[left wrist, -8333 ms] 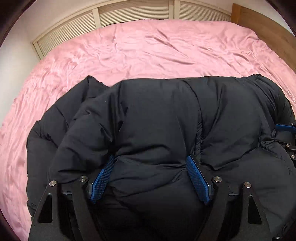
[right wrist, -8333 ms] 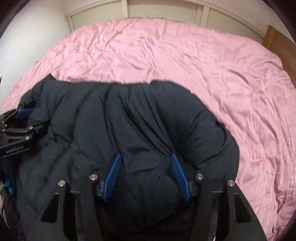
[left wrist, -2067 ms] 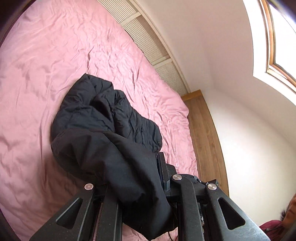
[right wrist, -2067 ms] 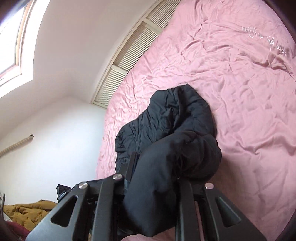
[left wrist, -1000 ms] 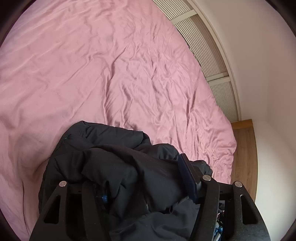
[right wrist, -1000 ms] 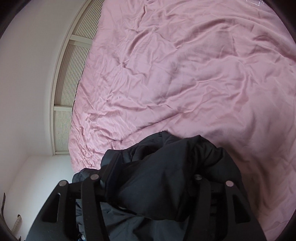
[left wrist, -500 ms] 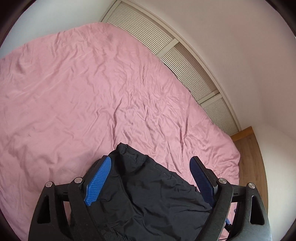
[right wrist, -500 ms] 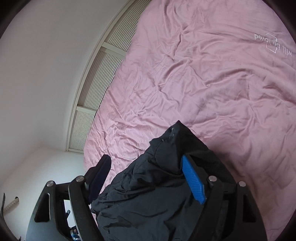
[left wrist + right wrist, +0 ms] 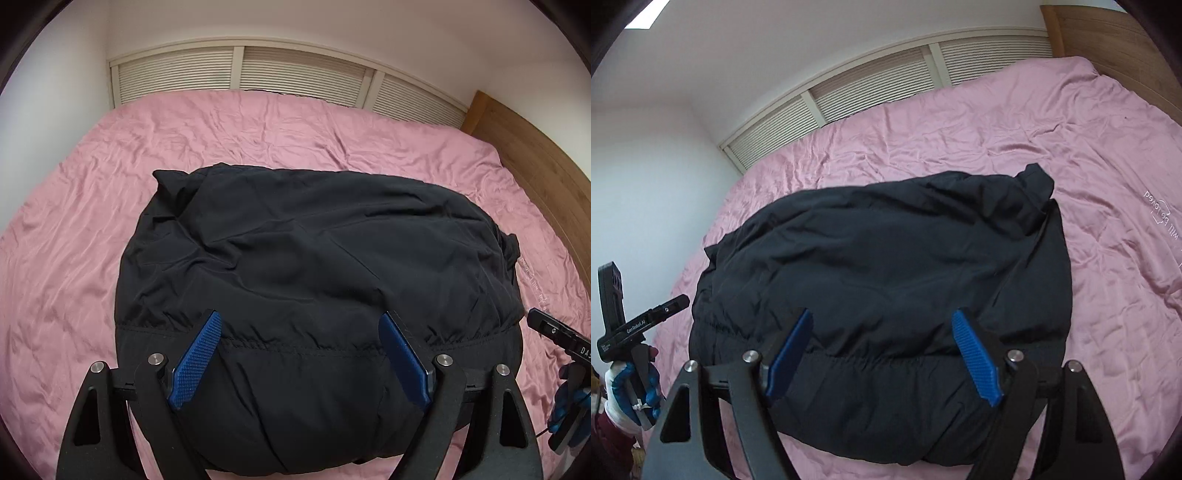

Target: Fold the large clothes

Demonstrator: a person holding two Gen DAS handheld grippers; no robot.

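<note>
Lying folded into one thick bundle near the bed's point(image 9: 92, 206) front edge, black padded jacket point(image 9: 314, 258): my left gripper point(image 9: 301, 363) and right gripper point(image 9: 882, 356) both spread, holding nothing; only tidying seems left.

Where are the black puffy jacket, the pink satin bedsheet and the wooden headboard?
black puffy jacket point(image 9: 314, 258), left wrist view, middle of its top panel
pink satin bedsheet point(image 9: 277, 125), left wrist view, bare creased area behind the jacket
wooden headboard point(image 9: 535, 162), left wrist view, its flat face
</note>
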